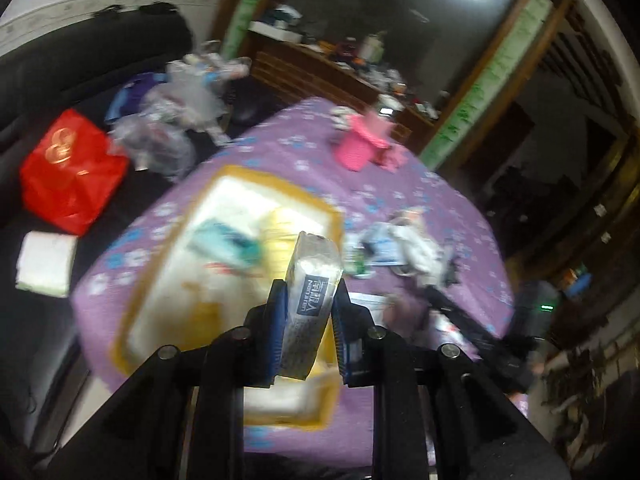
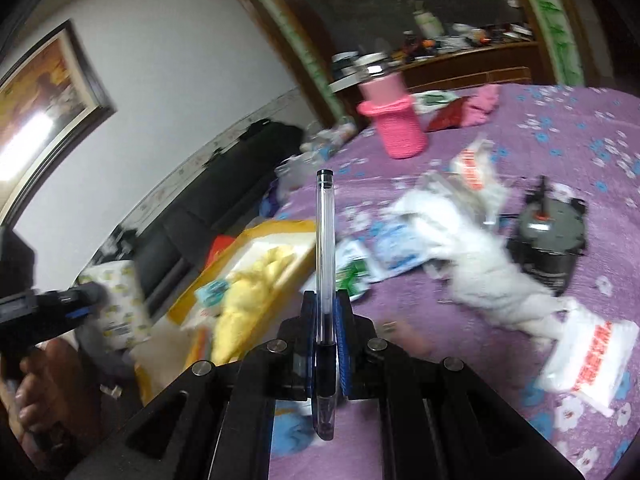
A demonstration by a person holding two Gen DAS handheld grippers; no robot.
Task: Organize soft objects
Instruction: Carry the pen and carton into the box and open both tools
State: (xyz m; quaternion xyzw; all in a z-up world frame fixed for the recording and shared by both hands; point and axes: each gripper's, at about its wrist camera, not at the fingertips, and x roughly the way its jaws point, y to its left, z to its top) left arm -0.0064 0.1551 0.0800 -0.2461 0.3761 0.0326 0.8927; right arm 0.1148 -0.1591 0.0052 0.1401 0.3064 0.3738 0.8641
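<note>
The left gripper's (image 1: 308,304) fingers pinch a soft tissue pack (image 1: 310,300) across its middle, above the yellow-rimmed box (image 1: 280,184) on the purple cloth (image 1: 440,184) — light and squashy, so it likely dents rather than slips. The right gripper (image 2: 325,320) clamps a slim clear pen (image 2: 324,248) — stiff and slick.

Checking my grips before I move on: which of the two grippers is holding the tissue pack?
The left gripper: its pads clamp the white tissue pack above the yellow box. The right gripper holds a clear pen instead.
</note>
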